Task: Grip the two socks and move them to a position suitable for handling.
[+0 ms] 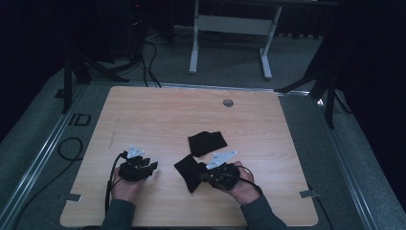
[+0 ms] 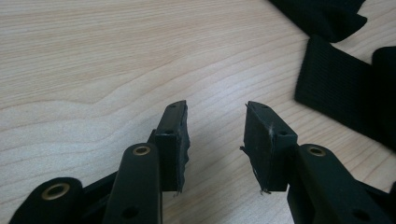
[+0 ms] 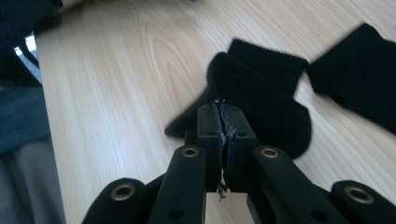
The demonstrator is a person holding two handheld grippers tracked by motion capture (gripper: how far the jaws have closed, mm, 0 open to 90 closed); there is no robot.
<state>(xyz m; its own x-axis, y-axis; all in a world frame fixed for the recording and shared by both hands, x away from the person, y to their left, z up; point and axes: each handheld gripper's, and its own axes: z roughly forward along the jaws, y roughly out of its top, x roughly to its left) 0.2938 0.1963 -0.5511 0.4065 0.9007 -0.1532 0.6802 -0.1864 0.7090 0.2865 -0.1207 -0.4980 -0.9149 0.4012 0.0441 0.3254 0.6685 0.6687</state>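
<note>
The right gripper point(image 1: 205, 175) has its jaws pressed together on the edge of the near sock point(image 1: 189, 171), a black sock that lies on the table point(image 1: 158, 110). In the right gripper view the 2 pads meet with a thin fold of cloth pinched at their tips, and the rest of the near sock point(image 3: 261, 100) spreads out just beyond the jaws. The far sock point(image 1: 207, 142) lies past it, further from the jaws and to their right, close to the near one.

The left gripper point(image 1: 152, 167) is open, its jaws standing apart over bare wood with nothing between them. From these jaws the near sock point(image 2: 341, 88) lies ahead and to the right, apart from them.
</note>
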